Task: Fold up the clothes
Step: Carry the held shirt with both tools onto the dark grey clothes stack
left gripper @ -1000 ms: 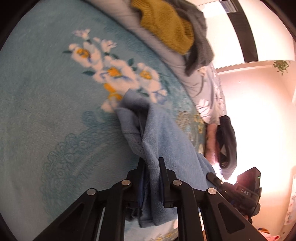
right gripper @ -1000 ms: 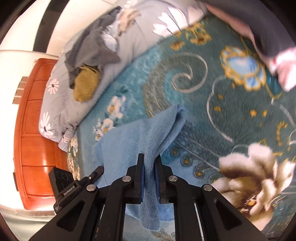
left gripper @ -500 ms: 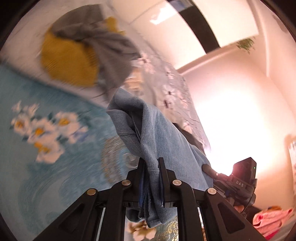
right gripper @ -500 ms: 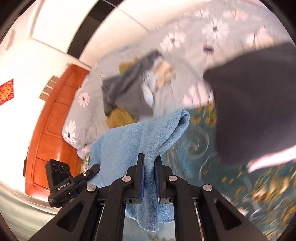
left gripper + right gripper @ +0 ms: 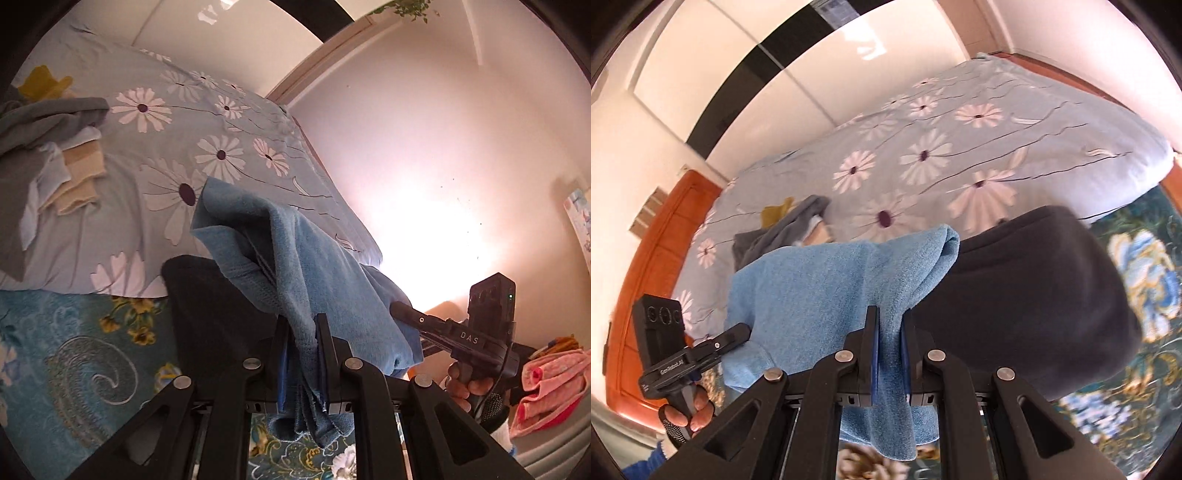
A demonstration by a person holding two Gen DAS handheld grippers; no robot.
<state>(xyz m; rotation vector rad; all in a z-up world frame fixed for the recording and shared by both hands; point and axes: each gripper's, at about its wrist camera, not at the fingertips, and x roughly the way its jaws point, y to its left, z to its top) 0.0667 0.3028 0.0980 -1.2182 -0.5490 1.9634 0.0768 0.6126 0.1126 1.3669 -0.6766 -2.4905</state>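
Both claws are clamped on the same blue garment (image 5: 827, 295): the left gripper (image 5: 303, 354) and right gripper (image 5: 889, 354) each pinch an edge, so it's held up off the bed, slung between them w/ a dark garment (image 5: 1034, 302) below at approx 3 o'clock from the right claw. Looks like mid-fold, cloth doubled over & being carried, tho whether to lay flat or stack I can't tell. Next move needs both grips kept tight & level so the layers don't slip apart.
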